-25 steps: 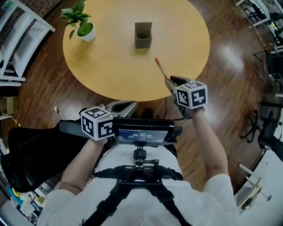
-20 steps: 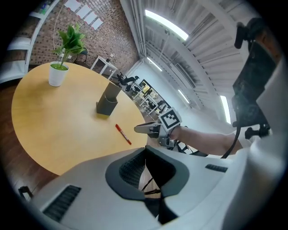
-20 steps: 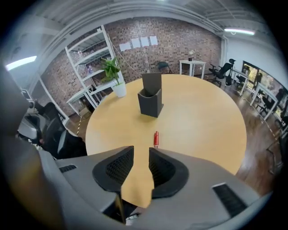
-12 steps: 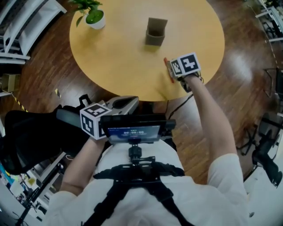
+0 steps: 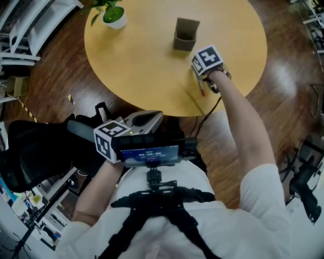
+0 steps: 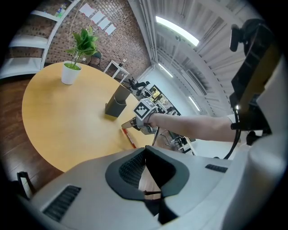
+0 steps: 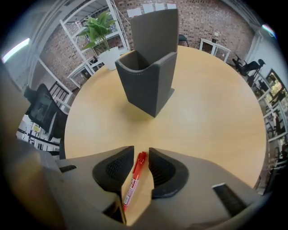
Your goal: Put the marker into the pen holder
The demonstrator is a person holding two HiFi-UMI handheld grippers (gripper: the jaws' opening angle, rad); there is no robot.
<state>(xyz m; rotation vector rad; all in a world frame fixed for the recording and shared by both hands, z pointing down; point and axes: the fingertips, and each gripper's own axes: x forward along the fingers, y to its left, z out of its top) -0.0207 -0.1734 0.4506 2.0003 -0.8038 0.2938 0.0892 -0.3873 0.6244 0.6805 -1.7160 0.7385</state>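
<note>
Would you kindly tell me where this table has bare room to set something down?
The widest bare stretch of the table lies left of the pen holder, between the potted plant and the near edge. It is crowded at the near right, where the right gripper straddles the marker.

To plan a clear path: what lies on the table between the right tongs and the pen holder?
Only bare tabletop up to the pen holder, as the right gripper view shows. The marker lies between the tongs, not ahead.
</note>
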